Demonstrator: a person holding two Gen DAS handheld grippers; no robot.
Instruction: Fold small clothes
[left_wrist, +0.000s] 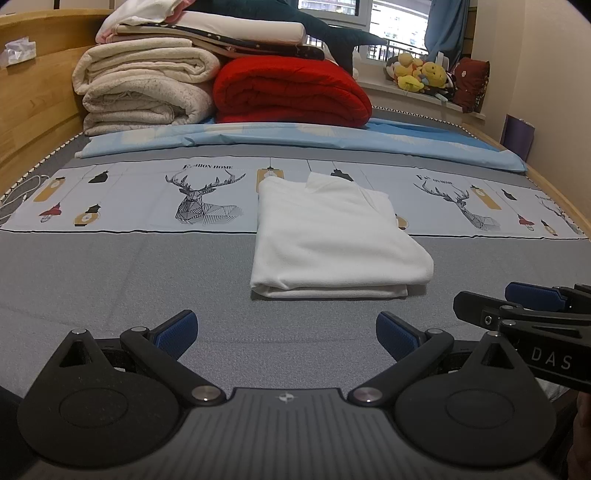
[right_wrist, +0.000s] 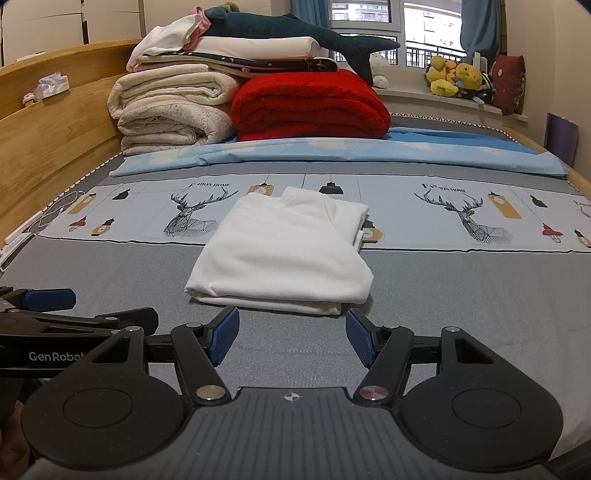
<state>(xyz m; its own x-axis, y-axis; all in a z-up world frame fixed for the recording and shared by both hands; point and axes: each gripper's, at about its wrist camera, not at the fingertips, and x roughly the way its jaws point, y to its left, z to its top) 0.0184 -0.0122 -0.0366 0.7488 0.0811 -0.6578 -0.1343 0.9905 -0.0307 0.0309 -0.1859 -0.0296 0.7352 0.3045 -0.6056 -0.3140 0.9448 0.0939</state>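
A white garment (left_wrist: 332, 236) lies folded into a neat rectangle on the grey bed cover (left_wrist: 110, 280), its far end over the deer-print strip. My left gripper (left_wrist: 286, 334) is open and empty, just short of the fold's near edge and slightly to its left. The right gripper (left_wrist: 517, 302) enters that view at the right edge. In the right wrist view the same garment (right_wrist: 284, 254) sits straight ahead, and my right gripper (right_wrist: 291, 338) hangs open with nothing between its blue pads, close to the garment's near edge. The left gripper (right_wrist: 48, 306) shows at the left.
Folded cream blankets (left_wrist: 144, 88) and a red quilt (left_wrist: 291, 92) are stacked at the far end on a light blue sheet (left_wrist: 295, 140). A wooden bed frame (left_wrist: 33, 99) runs along the left. Plush toys (left_wrist: 417, 72) sit on the windowsill. A white cable (left_wrist: 22, 190) lies at the far left.
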